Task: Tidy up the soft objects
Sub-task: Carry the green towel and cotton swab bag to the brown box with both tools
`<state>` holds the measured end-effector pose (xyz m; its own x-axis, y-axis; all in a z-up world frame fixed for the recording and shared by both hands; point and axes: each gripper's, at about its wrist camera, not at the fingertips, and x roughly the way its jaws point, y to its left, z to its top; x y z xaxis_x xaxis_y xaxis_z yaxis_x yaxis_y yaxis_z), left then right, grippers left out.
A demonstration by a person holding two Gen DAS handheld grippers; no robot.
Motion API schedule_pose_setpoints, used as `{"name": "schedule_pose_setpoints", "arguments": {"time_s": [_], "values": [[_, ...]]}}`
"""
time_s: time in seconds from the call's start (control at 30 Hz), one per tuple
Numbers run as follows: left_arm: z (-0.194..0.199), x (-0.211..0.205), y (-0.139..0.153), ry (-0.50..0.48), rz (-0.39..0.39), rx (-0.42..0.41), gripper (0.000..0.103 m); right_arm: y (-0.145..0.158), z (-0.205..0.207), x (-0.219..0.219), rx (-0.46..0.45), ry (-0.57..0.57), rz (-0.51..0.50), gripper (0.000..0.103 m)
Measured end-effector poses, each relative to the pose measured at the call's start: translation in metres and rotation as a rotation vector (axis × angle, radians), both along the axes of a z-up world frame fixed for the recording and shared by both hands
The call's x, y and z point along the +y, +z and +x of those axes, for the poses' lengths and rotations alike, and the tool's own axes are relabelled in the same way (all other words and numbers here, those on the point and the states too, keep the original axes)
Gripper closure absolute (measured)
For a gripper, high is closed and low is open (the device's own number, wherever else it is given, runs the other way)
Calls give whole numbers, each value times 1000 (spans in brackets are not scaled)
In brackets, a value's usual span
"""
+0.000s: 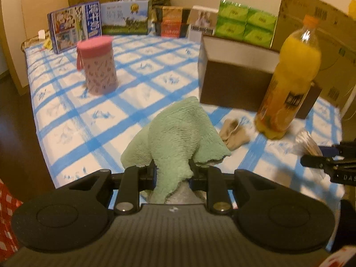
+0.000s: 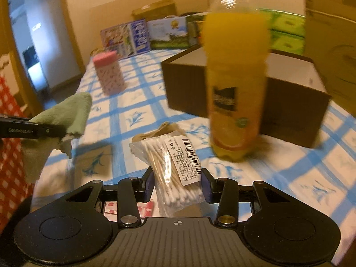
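Left gripper (image 1: 171, 173) clamps the green towel (image 1: 178, 131), lifted above the checked bedsheet (image 1: 89, 122). Carry it high over the brown box (image 1: 233, 84); right gripper (image 2: 176, 183), jaws spread, straddles the cotton-swab bag (image 2: 173, 166).

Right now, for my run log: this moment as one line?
left gripper: shut on green towel | right gripper: open around cotton swab pack | beige sock: on bed
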<state>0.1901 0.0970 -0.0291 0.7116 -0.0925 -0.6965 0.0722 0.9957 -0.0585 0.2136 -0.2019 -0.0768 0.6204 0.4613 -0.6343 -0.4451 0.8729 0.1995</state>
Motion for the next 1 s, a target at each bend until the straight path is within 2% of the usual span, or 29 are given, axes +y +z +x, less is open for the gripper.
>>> {"name": "schedule_pose_setpoints", "arguments": {"time_s": [0.27, 0.57, 0.7, 0.9, 1.0], "values": [[10, -14, 38, -47, -16, -76, 82, 31, -6, -67, -39, -145, 45, 60], [40, -32, 64, -113, 6, -138, 82, 59, 17, -132, -116, -260, 34, 60], [66, -41, 72, -138, 36, -170, 82, 70, 33, -141, -148, -269, 19, 60], [112, -54, 81, -177, 33, -216, 82, 81, 65, -142, -196, -260, -1, 60], [135, -59, 82, -177, 5, -211, 82, 82, 84, -142, -200, -257, -1, 60]]}}
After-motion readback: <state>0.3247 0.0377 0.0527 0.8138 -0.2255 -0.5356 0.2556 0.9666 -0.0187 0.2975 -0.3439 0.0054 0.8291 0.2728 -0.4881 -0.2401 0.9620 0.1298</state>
